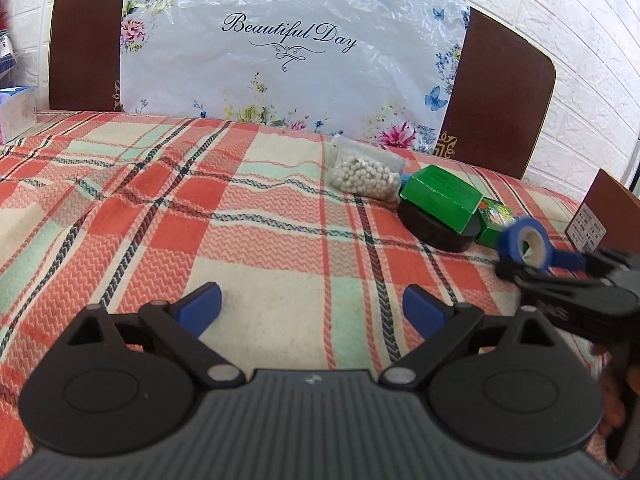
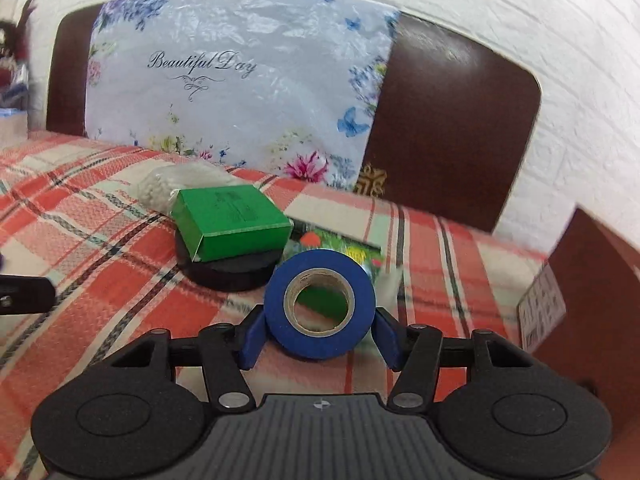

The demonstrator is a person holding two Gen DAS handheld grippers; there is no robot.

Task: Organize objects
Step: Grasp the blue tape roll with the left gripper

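Observation:
My right gripper [image 2: 320, 330] is shut on a blue tape roll [image 2: 320, 306], held just above the plaid cloth; the roll also shows in the left wrist view [image 1: 528, 242] at the far right. Beyond it a green box [image 2: 232, 222] rests on a black round disc [image 2: 228, 274], with a colourful green packet [image 2: 340, 250] to its right and a clear bag of white beads [image 2: 176, 186] behind. The left wrist view shows the same box [image 1: 440, 200], disc [image 1: 436, 228], packet [image 1: 494, 216] and bead bag [image 1: 366, 174]. My left gripper [image 1: 312, 312] is open and empty over the cloth.
A plaid bedcover [image 1: 180, 208] lies under everything. A brown headboard [image 1: 84, 36] with a floral "Beautiful Day" plastic sheet [image 1: 288, 48] stands at the back. A brown box with a white label [image 2: 576, 300] stands at the right. A white brick wall is behind.

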